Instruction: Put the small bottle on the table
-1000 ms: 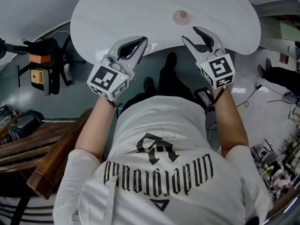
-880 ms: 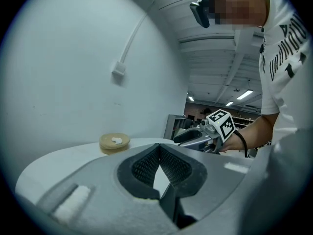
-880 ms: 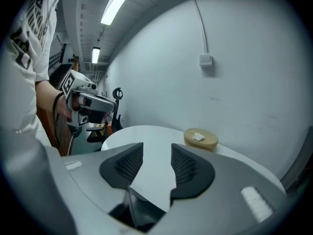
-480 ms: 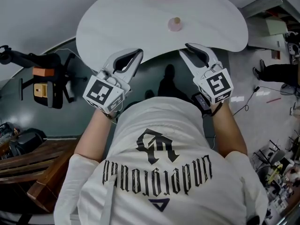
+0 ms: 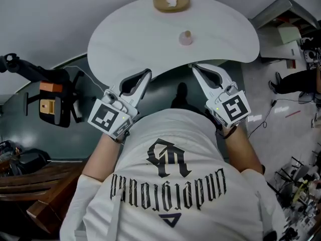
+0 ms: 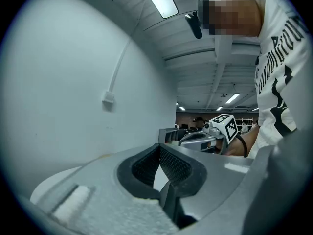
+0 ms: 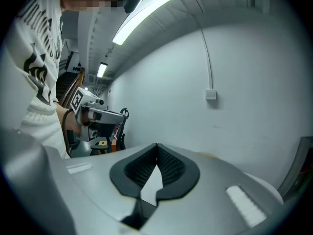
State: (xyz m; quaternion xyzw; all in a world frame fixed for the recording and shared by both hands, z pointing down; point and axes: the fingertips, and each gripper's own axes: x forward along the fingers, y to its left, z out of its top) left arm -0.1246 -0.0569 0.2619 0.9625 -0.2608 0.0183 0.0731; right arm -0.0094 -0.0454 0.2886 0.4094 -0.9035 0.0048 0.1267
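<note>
Left gripper [image 5: 147,73] was held out in front of the person's white shirt [image 5: 170,185], its marker cube nearest the body and its tips showing against the near edge of the white table [image 5: 120,44]. Its own view showed the two dark ribbed pads meeting at the tips, with only the small diamond-shaped gap behind them. Nothing sat in that gap, so the jaws were together and empty. That view looked along a pale wall with a white cable running down to a little box [image 6: 108,100].

Further right and farther away, the small bottle [image 5: 186,37] stood upright on the table, about midway between the near and far edges. It was a short, squat thing with a pale pinkish body and a tan top that looked like a cork; no finer detail could be made out. It stood alone, well apart from both grippers. Beyond it, slightly to the left at the far edge, lay a brown disc [image 5: 171,0] with a white patch on top.

On the right, the right gripper [image 5: 192,66] mirrored the left, its tips also at the table's near edge. Its jaws had just been closing and now met at the tips with nothing between them.
</note>
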